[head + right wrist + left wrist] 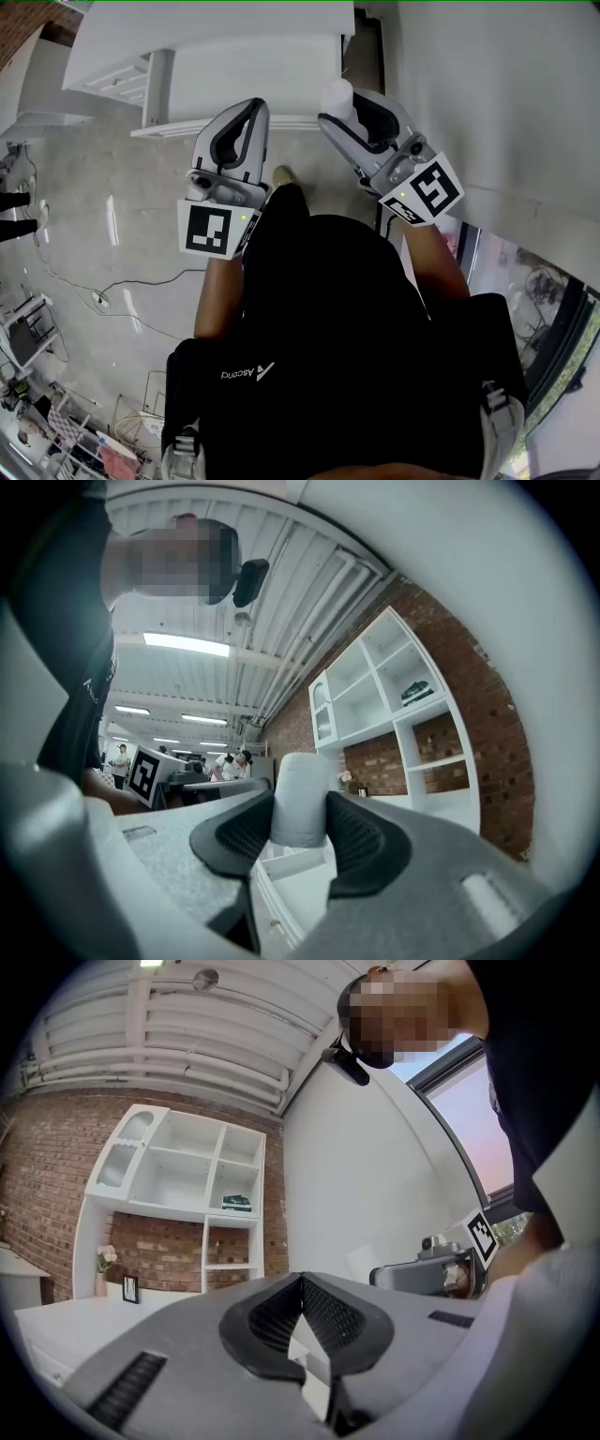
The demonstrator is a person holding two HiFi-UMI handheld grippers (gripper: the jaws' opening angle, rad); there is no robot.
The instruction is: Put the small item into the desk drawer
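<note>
The small item [302,801] is a white cylinder standing upright between the pads of my right gripper [300,832], which is shut on it. From the head view the item [336,96] shows at the tip of the right gripper [345,112], close to the white desk [225,42]. Under the right jaws lies an open white drawer [298,881]. My left gripper [251,108] is level beside the right one. Its pad tips touch, so the left gripper [302,1281] is shut with nothing in it.
A white shelf unit [183,1180] stands against a brick wall beyond the desk and also appears as the shelf unit [398,700] in the right gripper view. A white wall [487,94] runs along the right. Cables [103,291] lie on the floor at left. People stand far back [220,761].
</note>
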